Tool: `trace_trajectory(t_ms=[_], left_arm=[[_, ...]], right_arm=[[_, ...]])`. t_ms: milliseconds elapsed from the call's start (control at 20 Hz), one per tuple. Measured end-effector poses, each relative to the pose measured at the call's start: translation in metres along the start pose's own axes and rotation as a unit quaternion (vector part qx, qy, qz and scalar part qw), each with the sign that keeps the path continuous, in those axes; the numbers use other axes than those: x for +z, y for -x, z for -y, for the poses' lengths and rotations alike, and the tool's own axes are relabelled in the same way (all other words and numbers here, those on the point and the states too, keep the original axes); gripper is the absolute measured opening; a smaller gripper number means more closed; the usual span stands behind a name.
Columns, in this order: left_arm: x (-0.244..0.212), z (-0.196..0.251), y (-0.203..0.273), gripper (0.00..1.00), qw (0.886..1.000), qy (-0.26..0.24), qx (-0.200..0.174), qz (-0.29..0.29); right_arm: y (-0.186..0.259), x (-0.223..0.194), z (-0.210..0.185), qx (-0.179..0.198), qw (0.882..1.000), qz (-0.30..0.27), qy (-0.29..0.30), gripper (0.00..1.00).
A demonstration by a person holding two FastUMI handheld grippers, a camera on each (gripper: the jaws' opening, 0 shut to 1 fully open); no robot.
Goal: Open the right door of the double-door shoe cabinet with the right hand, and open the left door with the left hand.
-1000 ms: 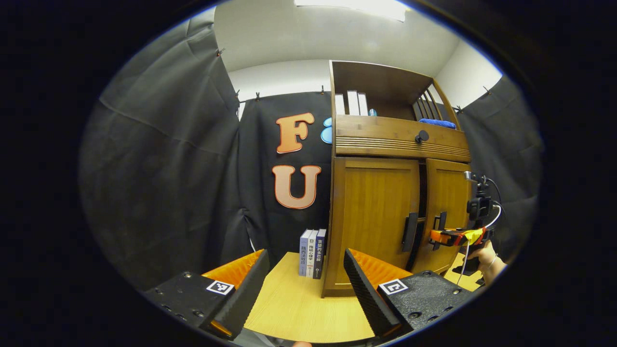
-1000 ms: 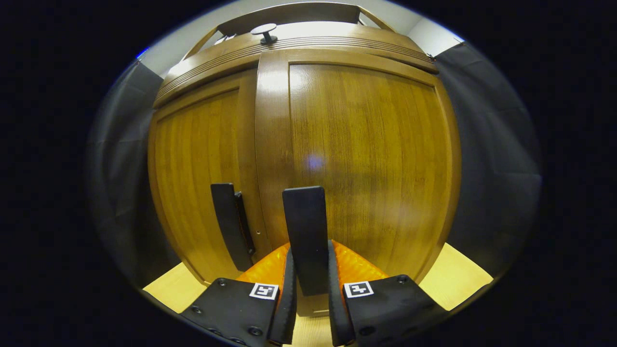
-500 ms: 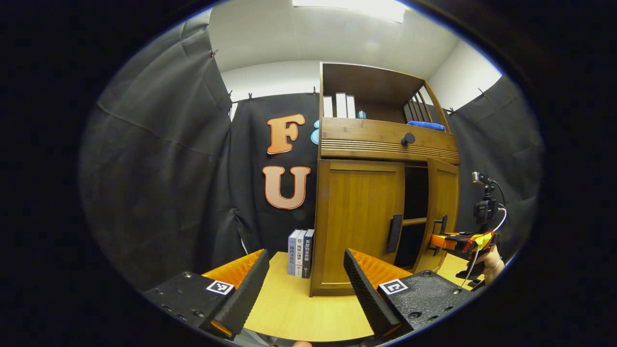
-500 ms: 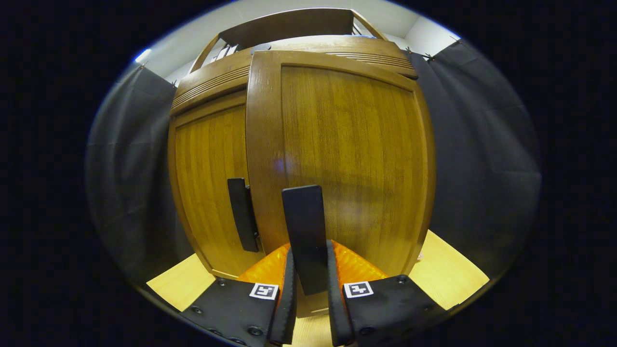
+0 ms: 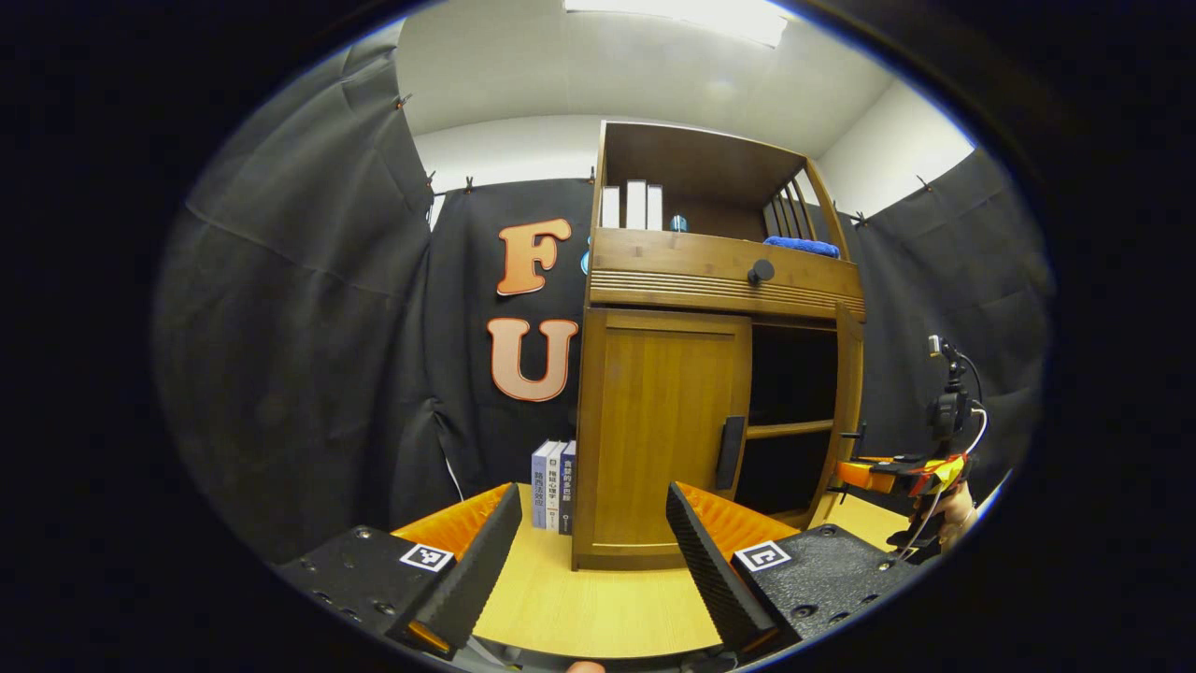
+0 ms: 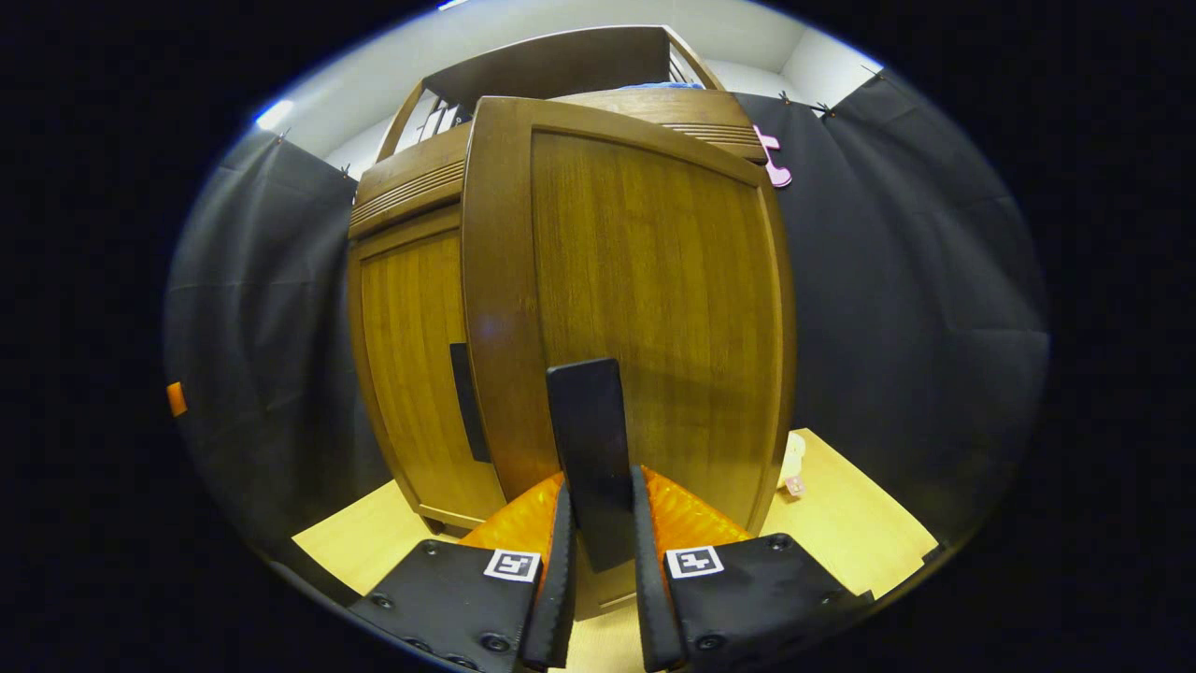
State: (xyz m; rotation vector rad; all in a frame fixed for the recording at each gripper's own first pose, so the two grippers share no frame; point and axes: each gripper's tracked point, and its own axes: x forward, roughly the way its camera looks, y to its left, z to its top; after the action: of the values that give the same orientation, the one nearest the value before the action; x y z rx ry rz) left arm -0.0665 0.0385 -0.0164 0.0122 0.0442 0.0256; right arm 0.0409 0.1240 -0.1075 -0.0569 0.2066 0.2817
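The wooden shoe cabinet [image 5: 719,271] stands on a light wood table. In the left gripper view its left door [image 5: 663,430] is closed, black handle [image 5: 730,452] on it, and its right door [image 5: 848,402] has swung out edge-on, showing the dark inside with a shelf [image 5: 790,430]. My right gripper [image 5: 855,470] holds that door at its handle. In the right gripper view my right gripper [image 6: 598,523] is shut on the right door's black handle [image 6: 590,439], the door's front [image 6: 645,299] close ahead. My left gripper [image 5: 593,551] stands open, short of the cabinet, with nothing between its fingers.
Three books [image 5: 551,484] stand against the cabinet's left side. A drawer with a round black knob [image 5: 760,272] sits above the doors, with books and a blue cloth [image 5: 802,246] on top. A small pale object [image 6: 792,463] lies on the table [image 6: 869,551] behind the right door.
The right door has swung from slightly ajar to wide open, pulled by my right gripper. The left gripper view has shifted so the cabinet sits further left.
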Motion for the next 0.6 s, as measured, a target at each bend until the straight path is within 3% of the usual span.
trace_trajectory(t_ms=[50,100,250,350,400,550,600], left_arm=[[0.001,0.003,0.001,0.97,1.0,-0.002,0.0,0.001],[0.003,0.006,0.001,0.92,1.0,-0.002,-0.002,0.002],[0.006,0.017,0.004,0.94,1.0,-0.004,-0.009,0.004],[0.006,0.023,0.005,0.94,1.0,-0.006,-0.014,0.004],[0.006,0.026,0.006,0.94,1.0,-0.005,-0.017,0.003],[0.005,0.035,0.006,0.94,1.0,-0.004,-0.025,0.002],[0.005,0.038,0.007,0.94,1.0,-0.003,-0.027,0.002]], right_arm=[[0.004,-0.001,0.003,0.0,1.0,-0.001,-0.001,0.36],[0.008,-0.001,0.007,-0.001,1.0,-0.002,-0.001,0.36],[0.015,0.001,0.013,-0.005,1.0,-0.001,-0.001,0.31],[0.022,0.003,0.021,-0.009,1.0,-0.001,-0.004,0.4],[0.026,0.002,0.024,-0.011,1.0,-0.001,-0.005,0.36],[0.037,0.001,0.035,-0.022,1.0,0.001,-0.007,0.4],[0.041,0.001,0.041,-0.028,1.0,0.001,-0.009,0.35]])
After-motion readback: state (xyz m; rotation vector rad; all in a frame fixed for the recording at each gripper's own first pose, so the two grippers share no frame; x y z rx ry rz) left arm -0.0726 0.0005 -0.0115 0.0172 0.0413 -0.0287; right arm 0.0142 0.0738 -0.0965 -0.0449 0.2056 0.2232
